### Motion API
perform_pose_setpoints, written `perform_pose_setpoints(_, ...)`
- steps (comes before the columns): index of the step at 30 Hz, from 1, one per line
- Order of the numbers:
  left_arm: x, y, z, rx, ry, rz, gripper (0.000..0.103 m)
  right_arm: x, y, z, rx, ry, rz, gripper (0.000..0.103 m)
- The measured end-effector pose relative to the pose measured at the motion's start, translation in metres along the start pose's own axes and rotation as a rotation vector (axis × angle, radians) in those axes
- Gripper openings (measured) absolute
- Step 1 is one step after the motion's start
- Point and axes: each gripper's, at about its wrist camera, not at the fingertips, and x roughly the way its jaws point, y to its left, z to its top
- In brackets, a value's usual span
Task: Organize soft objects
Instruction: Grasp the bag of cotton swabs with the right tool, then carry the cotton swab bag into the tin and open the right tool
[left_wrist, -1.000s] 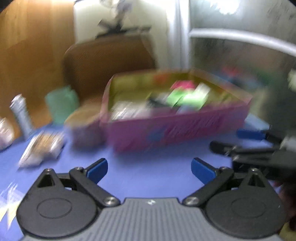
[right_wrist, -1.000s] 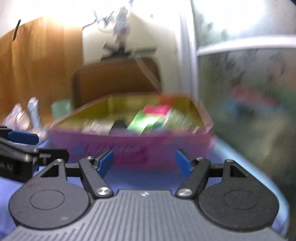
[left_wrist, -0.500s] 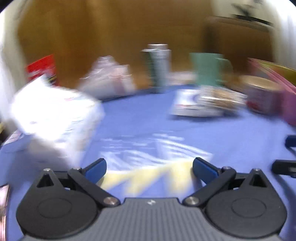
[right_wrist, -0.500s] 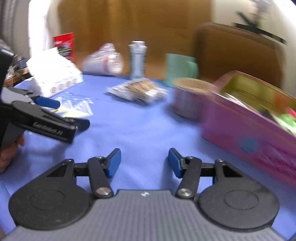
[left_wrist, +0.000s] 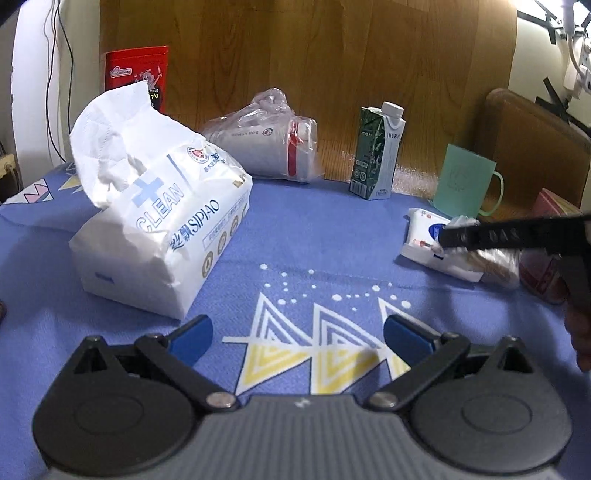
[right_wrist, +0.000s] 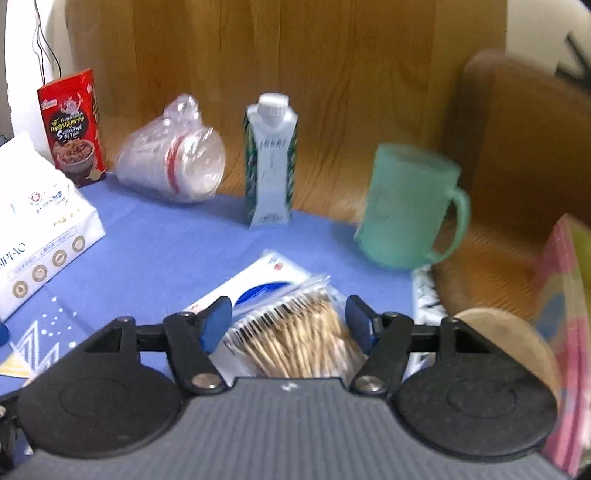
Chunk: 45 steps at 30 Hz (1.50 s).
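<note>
Right wrist: open right tongs (right_wrist: 289, 325) straddle crinkly, seemingly cotton-swab packet (right_wrist: 295, 332); left tongs (left_wrist: 297, 338) open.

We note both grippers share one build — left gripper (left_wrist: 298, 334) and right gripper (right_wrist: 288, 319): ribbed grey housing, black round-hubbed linkage arms, silver pivot screws, blue finger pads (left_wrist: 190, 338). Pale lettering marks the right one's black side — unreadable.

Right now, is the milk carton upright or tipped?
Upright. The milk carton stands on its base on the blue tablecloth, cap on top; the bagged cup stack beside it lies on its side.
</note>
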Motion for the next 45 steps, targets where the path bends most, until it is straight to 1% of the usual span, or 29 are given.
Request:
perform_pose_setpoints(2, 0.0, 0.002, 0.0, -0.008, -0.002, -0.011, 0.102, -0.017, 0.01, -0.012, -0.035, 0.016, 0.056, 0.065)
perform_pose_setpoints(3, 0.0, 0.003, 0.0, -0.012, -0.004, -0.017, 0.102, -0.023, 0.013, -0.018, -0.028, 0.03, 0.094, 0.066)
perform_pose_setpoints(5, -0.001, 0.005, 0.0, -0.022, -0.006, -0.028, 0.102, -0.044, 0.024, -0.04, -0.057, 0.039, 0.148, 0.065)
perform_pose_setpoints(8, -0.002, 0.007, 0.0, -0.026, -0.008, -0.037, 0.102, -0.081, 0.045, -0.075, -0.109, -0.002, 0.177, 0.066)
perform_pose_setpoints(10, -0.002, 0.007, 0.0, -0.016, -0.007, -0.044, 0.102, -0.104, 0.049, -0.09, -0.107, -0.022, 0.209, 0.068)
perform_pose_setpoints(11, -0.002, 0.006, -0.001, -0.011, -0.008, -0.049, 0.102, -0.114, 0.048, -0.096, -0.091, -0.03, 0.217, 0.073)
perform_pose_setpoints(12, -0.004, 0.006, -0.002, -0.006, -0.011, -0.059, 0.102, -0.125, 0.045, -0.103, -0.064, -0.058, 0.207, 0.083)
perform_pose_setpoints(13, -0.006, 0.006, -0.003, -0.002, -0.014, -0.075, 0.101, -0.135, 0.042, -0.11, -0.042, -0.09, 0.19, 0.088)
perform_pose_setpoints(14, -0.008, 0.006, -0.004, 0.001, -0.016, -0.096, 0.1, -0.142, 0.039, -0.116, -0.03, -0.11, 0.176, 0.092)
perform_pose_setpoints(16, -0.013, 0.005, -0.005, 0.012, -0.018, -0.141, 0.092, -0.145, 0.035, -0.124, -0.026, -0.089, 0.158, 0.092)
perform_pose_setpoints(17, -0.017, 0.004, -0.007, 0.006, -0.016, -0.168, 0.091, -0.145, 0.034, -0.129, -0.02, -0.073, 0.155, 0.092)
perform_pose_setpoints(19, -0.025, 0.003, -0.014, -0.043, -0.002, -0.255, 0.084, -0.143, 0.033, -0.135, -0.003, -0.053, 0.165, 0.091)
perform_pose_setpoints(20, -0.029, 0.001, -0.017, -0.06, 0.003, -0.303, 0.082, -0.143, 0.035, -0.137, -0.006, -0.063, 0.16, 0.091)
perform_pose_setpoints(22, -0.037, -0.009, -0.022, -0.054, 0.013, -0.368, 0.073, -0.142, 0.039, -0.14, -0.028, -0.068, 0.143, 0.091)
perform_pose_setpoints(23, -0.04, -0.017, -0.024, -0.04, 0.023, -0.394, 0.07, -0.141, 0.043, -0.14, -0.04, -0.073, 0.14, 0.091)
perform_pose_setpoints(25, -0.04, -0.033, -0.026, 0.001, 0.054, -0.429, 0.062, -0.143, 0.047, -0.141, -0.071, -0.082, 0.146, 0.084)
perform_pose_setpoints(27, -0.038, -0.047, -0.028, 0.017, 0.089, -0.464, 0.057, -0.145, 0.047, -0.141, -0.078, -0.091, 0.152, 0.071)
perform_pose_setpoints(28, -0.036, -0.053, -0.03, 0.013, 0.106, -0.484, 0.058, -0.146, 0.046, -0.142, -0.076, -0.096, 0.155, 0.067)
perform_pose_setpoints(29, -0.036, -0.058, -0.033, 0.011, 0.099, -0.483, 0.058, -0.146, 0.045, -0.142, -0.073, -0.099, 0.151, 0.061)
perform_pose_setpoints(30, -0.037, -0.063, -0.035, 0.022, 0.096, -0.479, 0.059, -0.147, 0.043, -0.143, -0.072, -0.102, 0.147, 0.056)
perform_pose_setpoints(32, -0.038, -0.069, -0.038, 0.03, 0.111, -0.503, 0.059, -0.151, 0.038, -0.147, -0.072, -0.103, 0.143, 0.053)
perform_pose_setpoints(36, -0.047, -0.091, -0.048, 0.07, 0.126, -0.538, 0.059, -0.166, 0.027, -0.159, -0.067, -0.108, 0.127, 0.051)
perform_pose_setpoints(38, -0.054, -0.107, -0.055, 0.104, 0.135, -0.571, 0.06, -0.177, 0.019, -0.17, -0.05, -0.119, 0.113, 0.051)
perform_pose_setpoints(40, -0.059, -0.125, -0.063, 0.153, 0.138, -0.603, 0.065, -0.19, 0.008, -0.182, -0.021, -0.129, 0.094, 0.052)
perform_pose_setpoints(41, -0.063, -0.139, -0.068, 0.19, 0.136, -0.62, 0.067, -0.197, 0.001, -0.19, -0.005, -0.136, 0.084, 0.052)
perform_pose_setpoints(42, -0.065, -0.151, -0.072, 0.225, 0.136, -0.631, 0.071, -0.203, -0.005, -0.196, 0.01, -0.143, 0.074, 0.052)
perform_pose_setpoints(43, -0.069, -0.167, -0.078, 0.28, 0.126, -0.634, 0.074, -0.209, -0.011, -0.202, 0.019, -0.15, 0.058, 0.052)
perform_pose_setpoints(45, -0.075, -0.196, -0.089, 0.374, 0.104, -0.636, 0.076, -0.223, -0.021, -0.216, 0.026, -0.166, 0.014, 0.052)
